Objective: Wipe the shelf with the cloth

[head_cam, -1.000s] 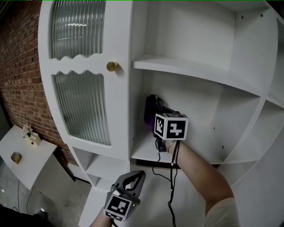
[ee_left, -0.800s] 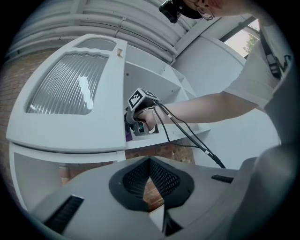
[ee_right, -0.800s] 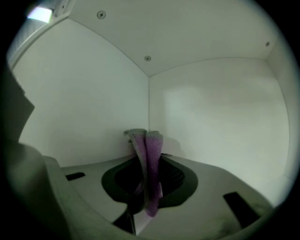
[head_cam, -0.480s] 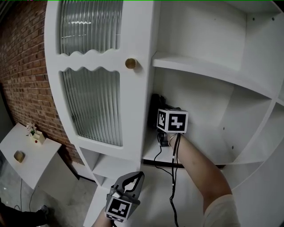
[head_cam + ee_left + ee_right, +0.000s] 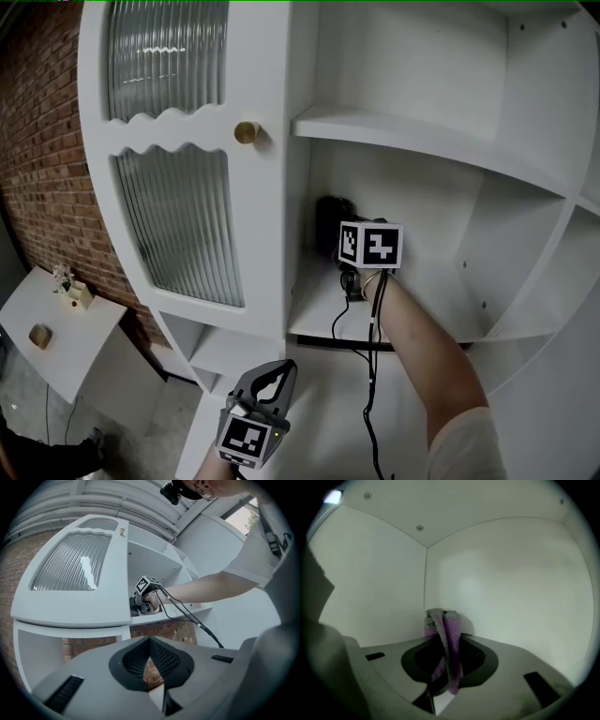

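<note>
My right gripper (image 5: 339, 217) reaches into the white cabinet's open compartment, just above the shelf board (image 5: 319, 326). It is shut on a purple and grey cloth (image 5: 328, 208), which looks dark in the head view. In the right gripper view the cloth (image 5: 446, 641) hangs bunched between the jaws of the right gripper (image 5: 443, 620), close to the compartment's back left corner (image 5: 425, 578). My left gripper (image 5: 277, 375) hangs low in front of the cabinet, shut on nothing. The left gripper view shows the left gripper (image 5: 150, 641) pointing up at the shelf board (image 5: 187, 612) and the right gripper's marker cube (image 5: 146, 584).
A ribbed glass door (image 5: 178, 225) with a gold knob (image 5: 247, 132) borders the compartment on the left. Another shelf (image 5: 422, 141) runs overhead. A black cable (image 5: 370, 375) trails down from the right gripper. A brick wall (image 5: 37, 178) and a small white table (image 5: 52, 333) lie at the left.
The right gripper with the cloth slid left, then back right in the compartment's back left corner, ending slightly higher. The left gripper has stayed low and shut.
</note>
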The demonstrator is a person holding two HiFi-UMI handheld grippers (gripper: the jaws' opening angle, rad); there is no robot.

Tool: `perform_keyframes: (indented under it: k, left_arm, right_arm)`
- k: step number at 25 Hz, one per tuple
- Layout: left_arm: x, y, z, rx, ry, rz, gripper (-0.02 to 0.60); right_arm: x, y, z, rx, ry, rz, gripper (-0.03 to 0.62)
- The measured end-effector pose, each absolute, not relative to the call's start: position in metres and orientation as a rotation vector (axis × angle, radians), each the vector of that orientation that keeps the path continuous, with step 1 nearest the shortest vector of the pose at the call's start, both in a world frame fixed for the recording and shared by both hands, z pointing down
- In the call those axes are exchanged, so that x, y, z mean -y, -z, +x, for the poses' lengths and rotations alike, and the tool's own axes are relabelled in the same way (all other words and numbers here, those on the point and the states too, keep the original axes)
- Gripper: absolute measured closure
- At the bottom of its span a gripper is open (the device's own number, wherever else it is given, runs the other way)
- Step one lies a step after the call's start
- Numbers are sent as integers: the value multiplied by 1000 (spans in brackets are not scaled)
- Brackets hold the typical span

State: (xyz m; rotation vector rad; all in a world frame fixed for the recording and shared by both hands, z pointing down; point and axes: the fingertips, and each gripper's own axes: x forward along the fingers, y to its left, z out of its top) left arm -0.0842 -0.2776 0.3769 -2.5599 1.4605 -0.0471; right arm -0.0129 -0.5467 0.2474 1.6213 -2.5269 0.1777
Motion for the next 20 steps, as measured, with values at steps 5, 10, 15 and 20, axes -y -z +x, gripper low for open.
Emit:
perform_keyframes:
  k: [5,10,15,20]
  left_arm:
    - [273,-375,-66,-1436,46,-2583,568]
    - [270,-372,-47,-1397,30,-2605,568]
    - [268,-372,-22,-1332,1,-2662,568]
    - [274,-371,-6,-1327,-34,-2681,568]
  right_arm:
    - [544,-246,23,2509,-168,1657,503]
    - [541,-247,71,2440,-134,1722,503]
    - [534,-244,120,2379,-119,1808,503]
    - [531,-245,173,2281,-127,1950,490]
